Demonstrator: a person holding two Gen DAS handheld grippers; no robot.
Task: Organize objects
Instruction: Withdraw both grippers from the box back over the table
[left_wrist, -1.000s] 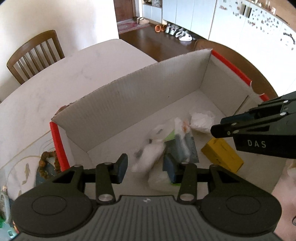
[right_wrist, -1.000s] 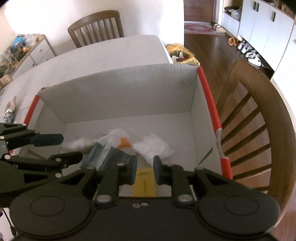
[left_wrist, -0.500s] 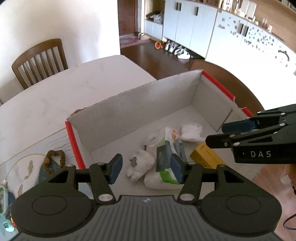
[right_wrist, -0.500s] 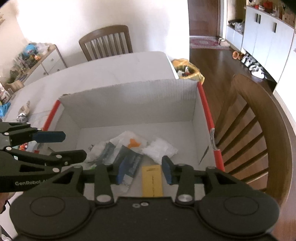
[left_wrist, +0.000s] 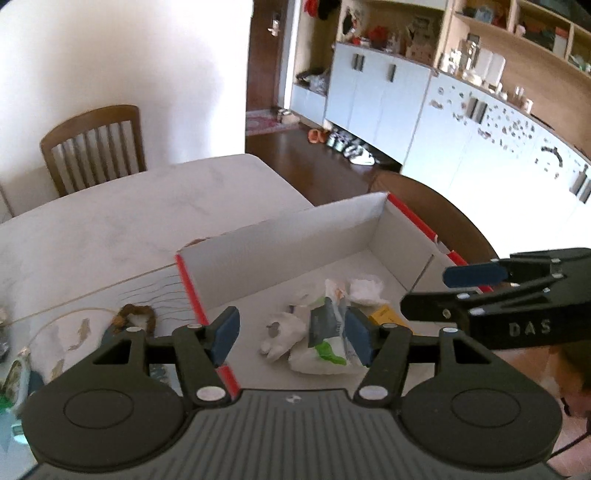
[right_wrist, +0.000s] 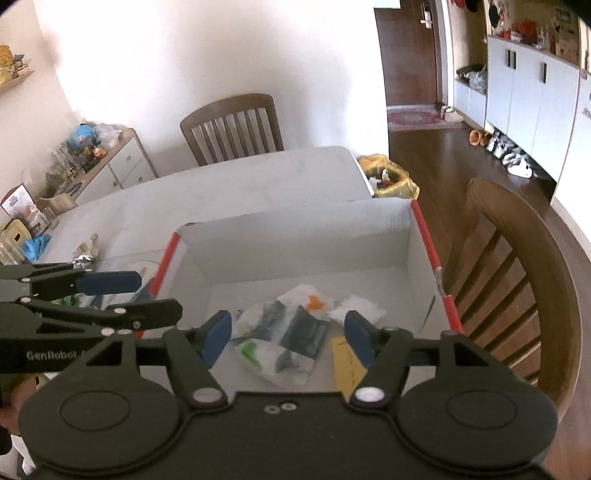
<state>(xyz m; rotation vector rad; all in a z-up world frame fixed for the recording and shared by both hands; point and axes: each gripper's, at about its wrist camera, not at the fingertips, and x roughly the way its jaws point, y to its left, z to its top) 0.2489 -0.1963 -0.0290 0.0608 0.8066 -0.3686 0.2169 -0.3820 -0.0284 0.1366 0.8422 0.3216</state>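
Observation:
A white cardboard box with red edges stands on the table. In it lie plastic packets, a small white plush toy, a crumpled white bag and a yellow box. My left gripper is open and empty above the box's near left edge; it also shows in the right wrist view. My right gripper is open and empty above the box; it also shows in the left wrist view.
A marble table carries the box. Small items lie left of the box: a brown bead string and packets. Wooden chairs stand at the far side and right. A yellow bag sits on the floor.
Both grippers have risen and pulled back from the box, and both have opened wider. The box's contents now look smaller and lie untouched.

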